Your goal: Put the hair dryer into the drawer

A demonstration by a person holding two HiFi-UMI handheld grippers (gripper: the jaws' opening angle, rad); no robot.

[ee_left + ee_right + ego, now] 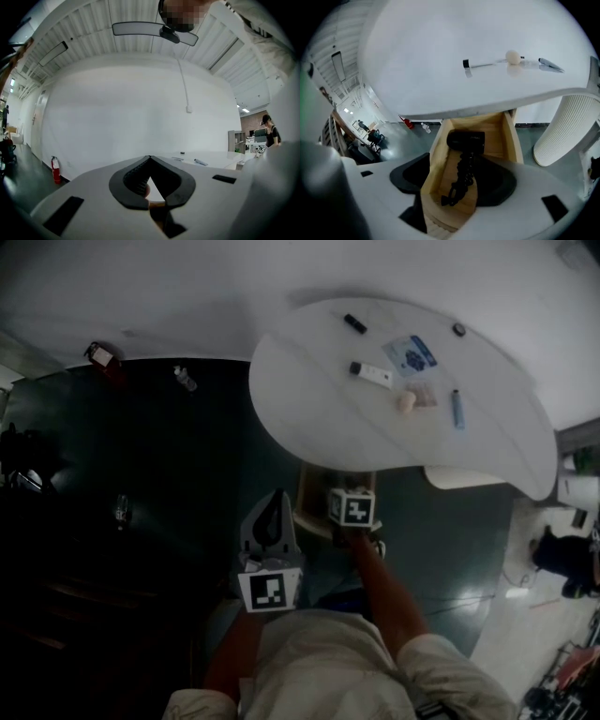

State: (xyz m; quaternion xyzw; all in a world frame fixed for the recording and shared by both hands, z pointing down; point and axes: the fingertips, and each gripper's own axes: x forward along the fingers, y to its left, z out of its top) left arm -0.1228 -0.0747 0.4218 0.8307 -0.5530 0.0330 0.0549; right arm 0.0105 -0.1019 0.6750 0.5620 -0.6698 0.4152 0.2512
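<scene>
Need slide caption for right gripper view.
Open right gripper above the open light wooden drawer under the white table, black hair dryer with coiled cord lying inside.

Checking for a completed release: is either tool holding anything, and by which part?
Nothing is held. The right tool stands open above the hair dryer, which lies in the drawer; the left tool is shut on nothing.
</scene>
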